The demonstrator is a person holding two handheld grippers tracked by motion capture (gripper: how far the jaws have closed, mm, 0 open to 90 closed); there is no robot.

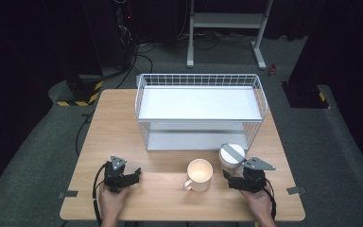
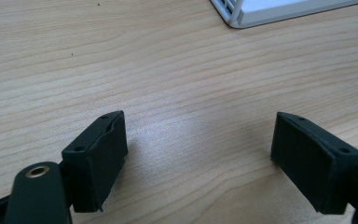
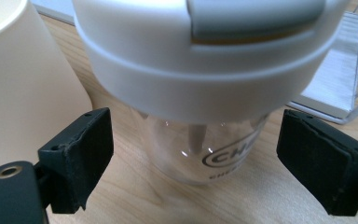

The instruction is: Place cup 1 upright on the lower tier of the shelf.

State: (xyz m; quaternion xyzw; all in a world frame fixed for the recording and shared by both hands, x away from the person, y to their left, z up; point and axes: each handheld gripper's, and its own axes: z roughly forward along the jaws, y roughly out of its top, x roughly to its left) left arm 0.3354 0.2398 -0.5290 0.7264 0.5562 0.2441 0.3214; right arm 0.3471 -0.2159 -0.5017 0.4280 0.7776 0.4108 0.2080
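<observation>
A clear glass tumbler (image 3: 200, 149) with a white lid (image 1: 231, 154) and a grey flap stands near the table's front right. A cream mug (image 1: 200, 174) sits just left of it, with its handle toward the front. My right gripper (image 3: 196, 158) is open, its jaws level with the tumbler's glass body, one on each side and apart from it. In the high view the right gripper (image 1: 235, 176) sits just in front of the tumbler. My left gripper (image 2: 198, 154) is open over bare wood, nothing between its pads, at the front left (image 1: 134, 174).
A white wire rack (image 1: 201, 111) with two shelves stands across the back middle of the wooden table (image 1: 123, 137); its corner (image 2: 242, 16) appears in the left gripper view. Its lower shelf edge (image 3: 331, 93) lies close behind the tumbler.
</observation>
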